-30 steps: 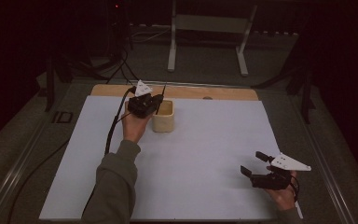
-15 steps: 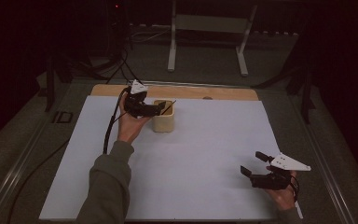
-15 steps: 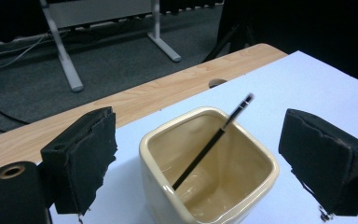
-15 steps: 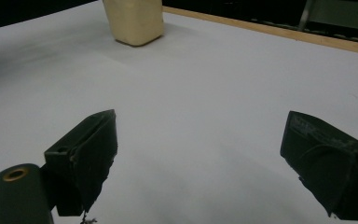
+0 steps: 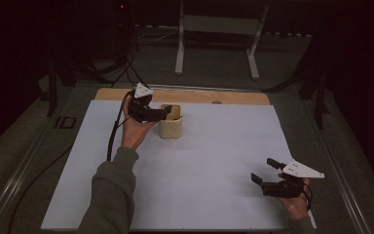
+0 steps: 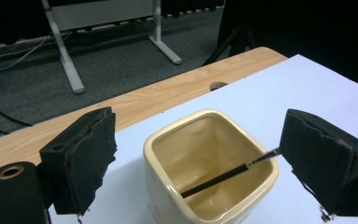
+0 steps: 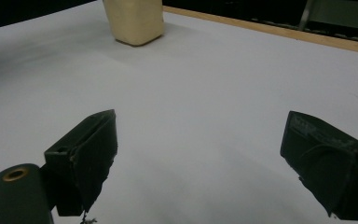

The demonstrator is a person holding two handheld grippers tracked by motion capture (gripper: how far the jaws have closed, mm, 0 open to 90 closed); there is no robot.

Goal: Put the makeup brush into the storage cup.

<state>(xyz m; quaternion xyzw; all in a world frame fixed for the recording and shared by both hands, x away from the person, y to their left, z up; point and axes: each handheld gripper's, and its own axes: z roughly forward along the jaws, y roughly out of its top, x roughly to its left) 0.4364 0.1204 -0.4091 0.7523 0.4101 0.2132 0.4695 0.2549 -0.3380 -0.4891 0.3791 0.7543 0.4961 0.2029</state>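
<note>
Your left gripper (image 5: 168, 112) hangs right over the cream square cup (image 5: 170, 127) at the far side of the white mat (image 5: 214, 165), and its jaws have just been opening. In the left gripper view they stand wide on either side of the cup (image 6: 212, 168), with nothing pressed between the pads. That spread makes sense. The thin black stick (image 6: 228, 175) now lies inside the cup, its lower end down toward the bottom and its upper end leaning on the rim at the side nearest the right-hand jaw. It rests on the ceramic, not on you. The tip comes very close to that jaw's pad, and I cannot say for certain whether it brushes it, because the stick is so thin there.

The cup sits upright near the wooden strip (image 5: 233, 96) along the table's far edge. That keeps it within easy reach of your left hand (image 5: 135, 132), which comes at it from the side with the gripper level over the rim.

Your right gripper (image 5: 265, 171) waits well apart, low over the bare mat near the front right corner. Its jaws are also spread wide, with only mat between them in the right gripper view. The cup (image 7: 134, 21) shows far off at the top of that view. Parked there, the right hand stays out of the left's way.
</note>
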